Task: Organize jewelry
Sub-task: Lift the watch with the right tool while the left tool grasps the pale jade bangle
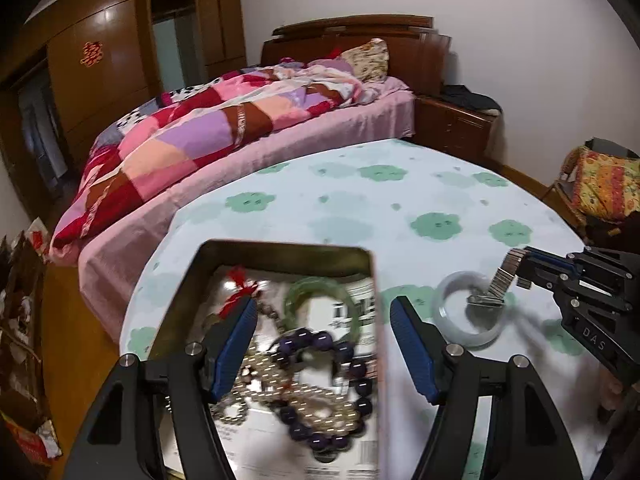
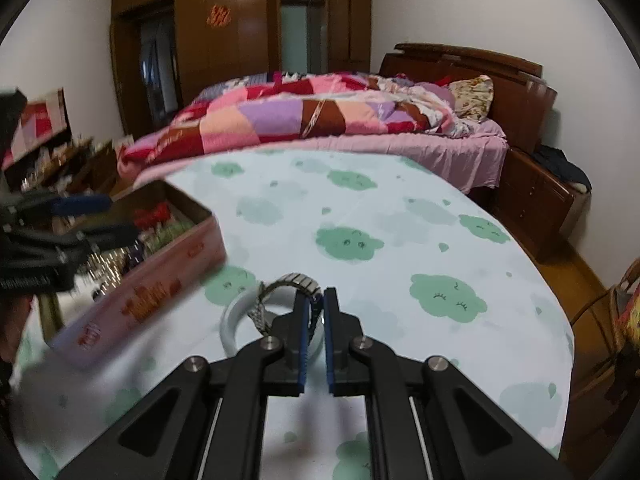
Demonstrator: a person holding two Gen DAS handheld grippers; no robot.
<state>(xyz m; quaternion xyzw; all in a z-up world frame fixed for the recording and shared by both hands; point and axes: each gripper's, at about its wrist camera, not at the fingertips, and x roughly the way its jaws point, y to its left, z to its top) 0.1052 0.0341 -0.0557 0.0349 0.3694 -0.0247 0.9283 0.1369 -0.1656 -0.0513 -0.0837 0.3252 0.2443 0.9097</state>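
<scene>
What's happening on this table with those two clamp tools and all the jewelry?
A person is sorting jewelry with a hand-held gripper in each hand. The right gripper has its jaws shut on a metal watch band, holding it over a pale bangle that lies on the cloud-print tablecloth. The left gripper hovers with jaws open over a tin box holding beads, a green bangle and a red tassel.

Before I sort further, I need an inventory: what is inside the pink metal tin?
Inside the pink metal tin: a green jade bangle, dark purple bead bracelet, pearl-like bead strands and a red tassel. The left tool hides part of the contents.
</scene>
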